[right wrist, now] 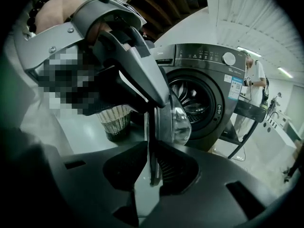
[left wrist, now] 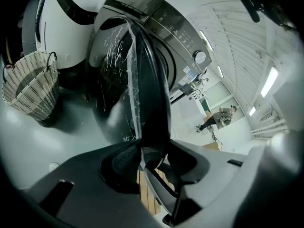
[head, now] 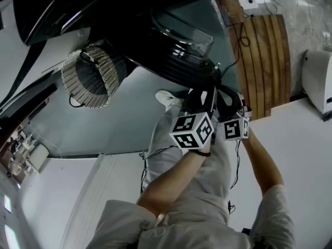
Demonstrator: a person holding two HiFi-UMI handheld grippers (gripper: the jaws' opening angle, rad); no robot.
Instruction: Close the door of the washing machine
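Here, door [left wrist: 148, 80]: we see it swung out from the washing machine [right wrist: 209, 80].
Left gripper [left wrist: 145, 158]: jaws spread, rim between, unclamped.
Right gripper [right wrist: 153, 167]: jaws apart astride door edge.

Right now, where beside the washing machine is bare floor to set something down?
The grey floor between the woven wicker basket and the person's white shoe is bare. Crowded: the round glass door's edge, straddled by left claw and right claw.

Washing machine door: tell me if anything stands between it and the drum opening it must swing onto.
Nothing visible does. In the right gripper view the gap between the door and the drum opening is bare. The wicker basket stands on the door's far side, outside the swing.
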